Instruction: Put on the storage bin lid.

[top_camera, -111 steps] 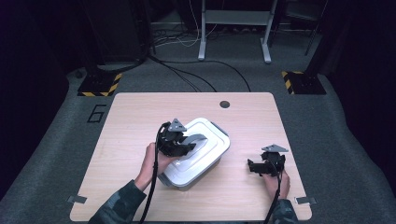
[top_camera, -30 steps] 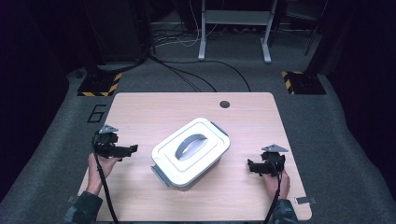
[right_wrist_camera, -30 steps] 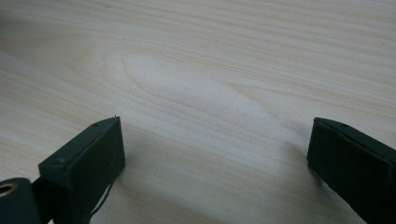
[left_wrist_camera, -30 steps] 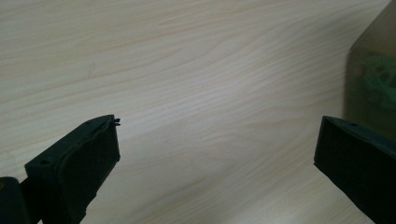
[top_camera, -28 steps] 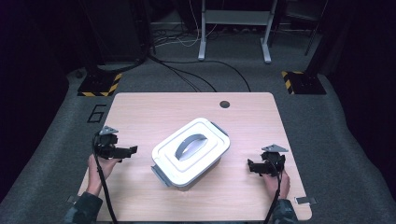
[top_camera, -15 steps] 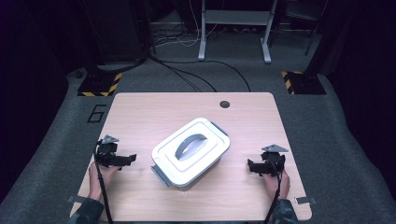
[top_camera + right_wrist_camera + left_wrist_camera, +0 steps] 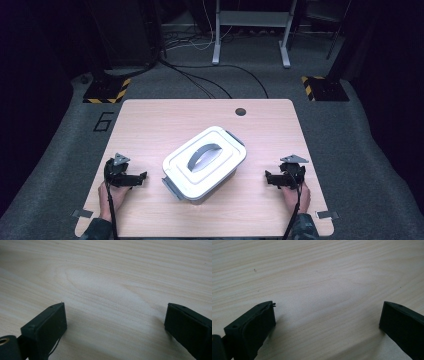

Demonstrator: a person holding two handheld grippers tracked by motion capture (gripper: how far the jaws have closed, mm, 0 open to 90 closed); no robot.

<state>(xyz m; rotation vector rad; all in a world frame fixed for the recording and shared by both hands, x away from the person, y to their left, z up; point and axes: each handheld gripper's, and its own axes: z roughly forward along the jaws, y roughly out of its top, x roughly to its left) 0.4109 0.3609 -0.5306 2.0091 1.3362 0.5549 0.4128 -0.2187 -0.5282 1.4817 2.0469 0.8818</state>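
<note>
A pale wood-grain tabletop [image 7: 150, 125] stands on grey carpet in a dim room. Taking the white lidded box [image 7: 204, 162] as the landmark: at the near edge, a person's hands come in, with the left tool [image 7: 141, 177] lying left of the box and the right tool [image 7: 268, 178] lying right of it, each well apart from the box and low on the wood. Both have their jaws spread wide with bare wood between them, as both gripper views show.

The box sits near the tabletop's middle, turned at an angle to its edges. It is white, with rounded corners, a grey arched handle on the lid and grey latches at two ends.

Beyond the box lies a dark round hole [image 7: 240, 111] in the tabletop's far edge. Farther off, cables [image 7: 210, 82] run over the floor, with yellow-and-black striped feet [image 7: 106, 91] and a grey metal frame [image 7: 250, 30].
</note>
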